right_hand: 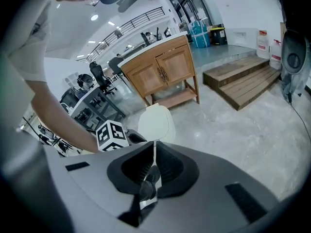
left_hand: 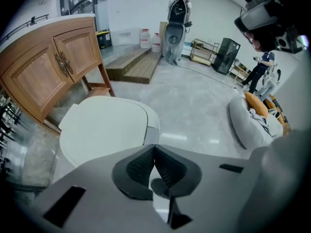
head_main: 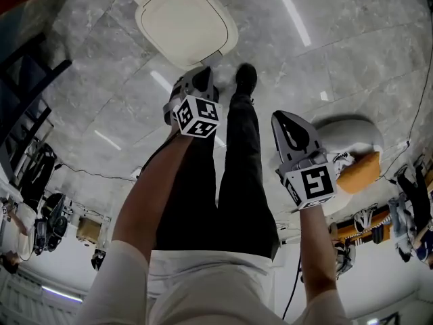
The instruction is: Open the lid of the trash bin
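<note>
Floor (head_main: 352, 39): grey polished stone tiles with light reflections
Trash bin (head_main: 186, 20): stands on the floor, cream, closed
Wooden cabinet (left_hand: 53, 67): stands on legs, near the bin
Wooden steps (left_hand: 131, 64): low, beyond the cabinet
Grey cushion seat (left_hand: 245, 125): on the floor, well apart from the bin

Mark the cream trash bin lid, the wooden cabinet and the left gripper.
Cream rounded plastic trash bin lid (head_main: 186, 22): head view, middle of its top.
Light wooden two-door cabinet (left_hand: 75, 52): left gripper view, right-hand door panel.
Grey left gripper (left_hand: 154, 149): left gripper view, where its shut jaws meet.
</note>
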Demonstrator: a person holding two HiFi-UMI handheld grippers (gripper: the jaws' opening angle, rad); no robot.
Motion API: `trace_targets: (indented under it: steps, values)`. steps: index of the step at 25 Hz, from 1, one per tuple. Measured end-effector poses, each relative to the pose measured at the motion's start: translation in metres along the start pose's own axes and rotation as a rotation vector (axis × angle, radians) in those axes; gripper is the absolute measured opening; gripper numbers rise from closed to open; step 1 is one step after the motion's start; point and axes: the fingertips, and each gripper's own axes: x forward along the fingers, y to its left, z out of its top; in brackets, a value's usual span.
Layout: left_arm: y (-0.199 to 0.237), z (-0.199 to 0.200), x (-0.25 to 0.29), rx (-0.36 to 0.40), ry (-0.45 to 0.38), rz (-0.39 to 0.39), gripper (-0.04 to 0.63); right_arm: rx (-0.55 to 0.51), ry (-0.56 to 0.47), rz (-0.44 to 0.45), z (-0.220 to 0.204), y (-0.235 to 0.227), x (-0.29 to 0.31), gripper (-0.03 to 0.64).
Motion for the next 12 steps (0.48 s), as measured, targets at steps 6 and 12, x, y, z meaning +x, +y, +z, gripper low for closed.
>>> trace_targets:
  steps: [6,12]
  values:
    - [0.001,-0.015,0.021,0.023,0.086,0.049,0.017,0.019,0.003,-0.002,-0.009,-0.008,0.001,0.036]
    - [-0.002,-0.016,0.029,0.084,0.143,0.110,0.017,0.024,0.003,-0.006,-0.016,-0.013,-0.002,0.036]
